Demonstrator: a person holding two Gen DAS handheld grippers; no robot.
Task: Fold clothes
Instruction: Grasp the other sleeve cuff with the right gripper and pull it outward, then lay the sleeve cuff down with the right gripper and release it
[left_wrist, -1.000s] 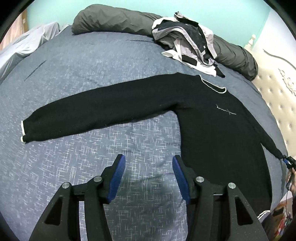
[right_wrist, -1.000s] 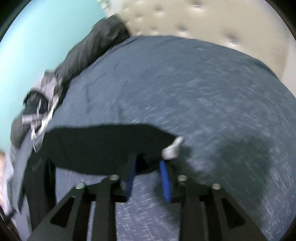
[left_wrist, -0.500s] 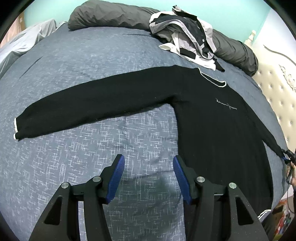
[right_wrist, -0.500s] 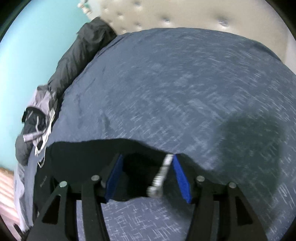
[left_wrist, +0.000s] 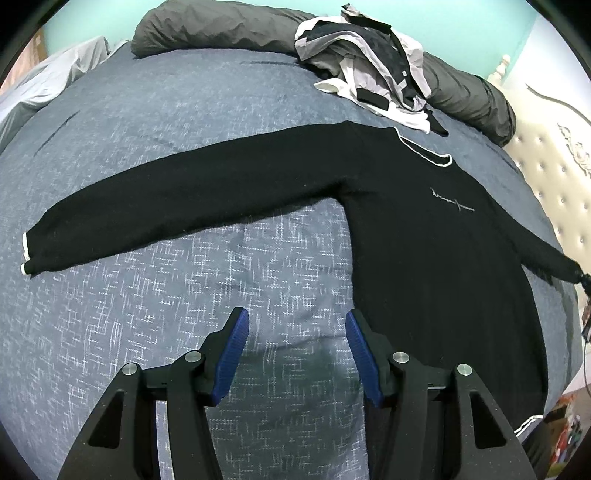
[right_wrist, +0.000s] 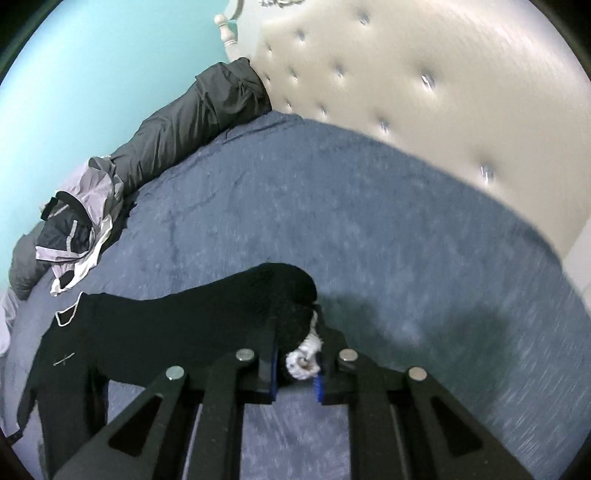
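Note:
A black long-sleeved sweater (left_wrist: 424, 229) with a white-trimmed neck lies flat on the blue bed cover (left_wrist: 166, 103). One sleeve stretches left to a white cuff (left_wrist: 25, 254). My left gripper (left_wrist: 295, 328) is open and empty above the cover, just left of the sweater's body. My right gripper (right_wrist: 297, 354) is shut on the other sleeve's white cuff (right_wrist: 304, 360) and holds that sleeve (right_wrist: 221, 317) bunched and lifted off the cover. In the left wrist view that sleeve end (left_wrist: 565, 267) is pulled up at the far right.
A pile of grey, white and black clothes (left_wrist: 369, 70) lies at the back by a dark grey bolster (left_wrist: 221, 29). A cream tufted headboard (right_wrist: 443, 110) stands to the right. The bed edge and floor clutter (left_wrist: 565, 435) show bottom right.
My right gripper opened around the sleeve cuff, then shut on it and lifted the sleeve end. My left gripper stayed open and drifted slightly right and back.

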